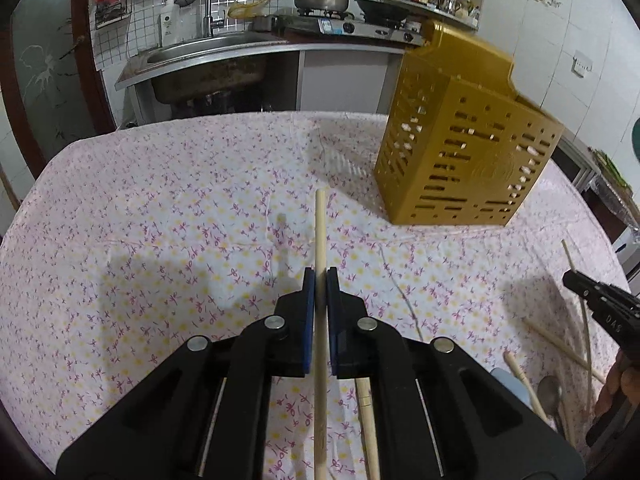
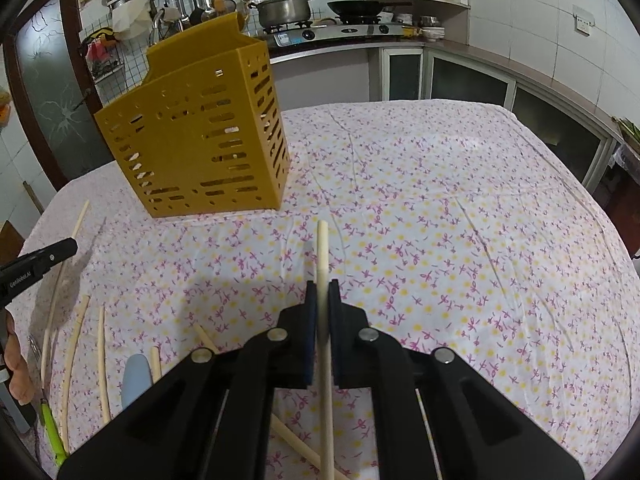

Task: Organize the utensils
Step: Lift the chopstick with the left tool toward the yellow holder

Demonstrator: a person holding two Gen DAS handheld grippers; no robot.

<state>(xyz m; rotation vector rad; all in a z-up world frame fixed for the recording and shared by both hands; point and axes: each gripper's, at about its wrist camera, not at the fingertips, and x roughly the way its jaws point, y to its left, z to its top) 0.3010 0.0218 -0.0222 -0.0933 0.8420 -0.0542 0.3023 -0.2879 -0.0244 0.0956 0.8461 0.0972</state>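
Left gripper [image 1: 320,276], jaws clamped on a wooden chopstick [image 1: 319,224] above the floral-clothed table [image 1: 160,200]. Centre: gold slotted utensil holder [image 1: 460,152] upright toward the table's far edge. Right gripper [image 2: 322,288], likewise clamped on a pale chopstick [image 2: 323,248]; loose chopsticks [image 2: 72,360] lie along the near edge.

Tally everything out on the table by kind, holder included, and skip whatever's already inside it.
Held chopsticks: 2
Loose chopsticks: 4
Gold utensil holder: 1
Light blue utensil: 1
Green-handled utensil: 1
Total: 9
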